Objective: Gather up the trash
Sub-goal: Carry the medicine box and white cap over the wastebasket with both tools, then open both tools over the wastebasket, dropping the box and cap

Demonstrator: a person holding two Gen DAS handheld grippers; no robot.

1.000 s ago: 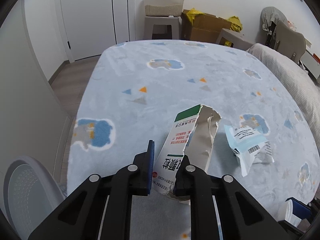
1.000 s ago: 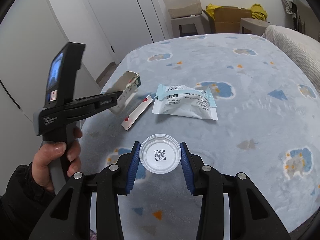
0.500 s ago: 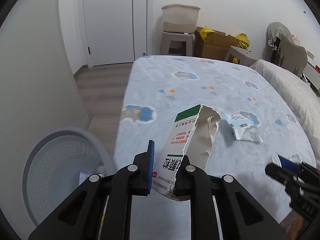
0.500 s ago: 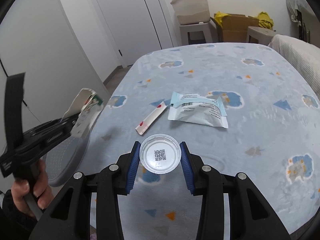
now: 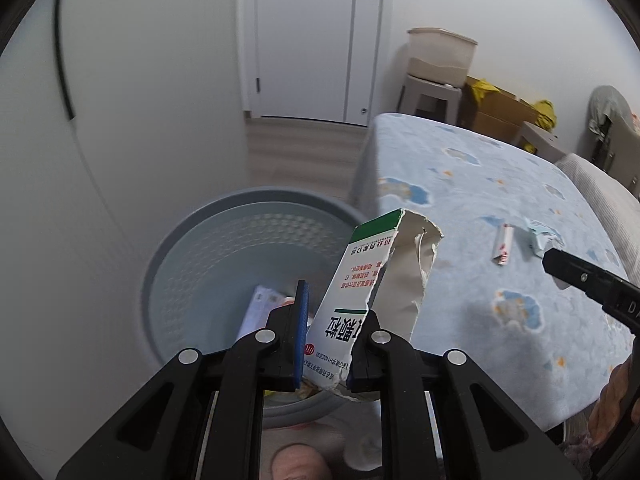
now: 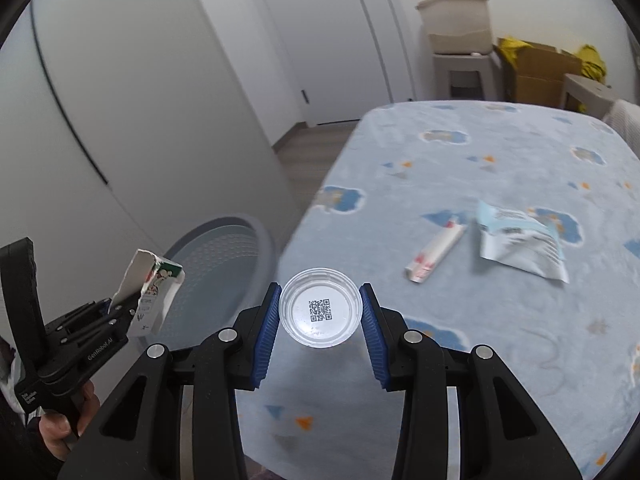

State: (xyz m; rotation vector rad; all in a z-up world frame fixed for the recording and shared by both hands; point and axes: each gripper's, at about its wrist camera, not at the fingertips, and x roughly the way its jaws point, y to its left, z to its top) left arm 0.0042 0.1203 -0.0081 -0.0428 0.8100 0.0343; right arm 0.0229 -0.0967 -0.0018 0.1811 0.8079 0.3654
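Note:
My left gripper (image 5: pixel 326 344) is shut on a torn white and green carton (image 5: pixel 372 280) and holds it over the grey trash bin (image 5: pixel 192 248). The same carton (image 6: pixel 154 288) and left gripper (image 6: pixel 120 312) show at the left of the right wrist view, beside the bin (image 6: pixel 224 248). My right gripper (image 6: pixel 320 320) is shut on a clear plastic cup (image 6: pixel 320 306) with a QR code, above the table's near left edge. A small red and white sachet (image 6: pixel 434 250) and a pale blue wrapper (image 6: pixel 520 242) lie on the blue patterned tablecloth (image 6: pixel 460 160).
The bin stands on the floor between a white wall (image 5: pixel 120 120) and the table's left edge; some trash (image 5: pixel 260 304) lies in it. Beyond the table are a white door (image 5: pixel 312 40), a stool with a storage tub (image 5: pixel 440 56) and cardboard boxes (image 5: pixel 496 112).
My left gripper swung left off the table with the carton and now hangs over the bin. My right gripper moved left toward the table's edge, cup still held.

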